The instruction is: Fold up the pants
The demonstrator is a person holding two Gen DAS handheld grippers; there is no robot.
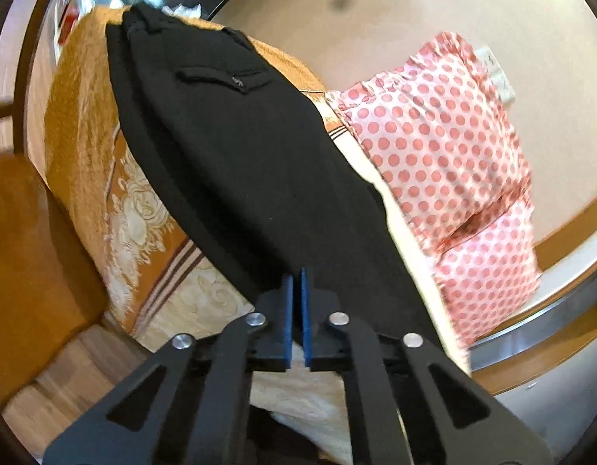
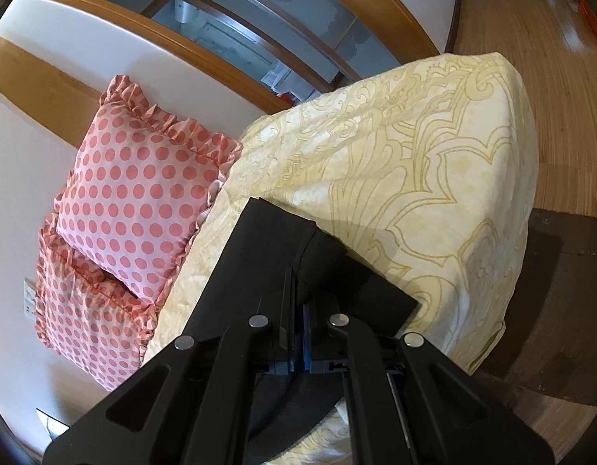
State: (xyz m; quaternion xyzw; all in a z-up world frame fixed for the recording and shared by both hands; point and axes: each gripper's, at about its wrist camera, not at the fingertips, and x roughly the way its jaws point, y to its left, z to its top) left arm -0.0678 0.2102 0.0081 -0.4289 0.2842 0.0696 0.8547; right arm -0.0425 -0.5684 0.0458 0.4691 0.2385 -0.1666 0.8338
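Black pants [image 1: 240, 162] lie stretched along the bed, waistband and back pocket at the far end in the left wrist view. My left gripper [image 1: 297, 283] is shut on the pants' near edge, blue pads pressed together with black cloth between them. In the right wrist view the pants' leg ends [image 2: 267, 255] lie on the cream bedspread, one layer bunched up. My right gripper [image 2: 298, 290] is shut on that raised fold of the pants.
The bed has an orange and cream floral spread [image 1: 135, 209] [image 2: 414, 178]. Two pink polka-dot pillows [image 1: 434, 147] [image 2: 139, 186] lie by the wall. Wooden floor [image 2: 531, 38] and a dark rug [image 2: 562, 290] lie beside the bed.
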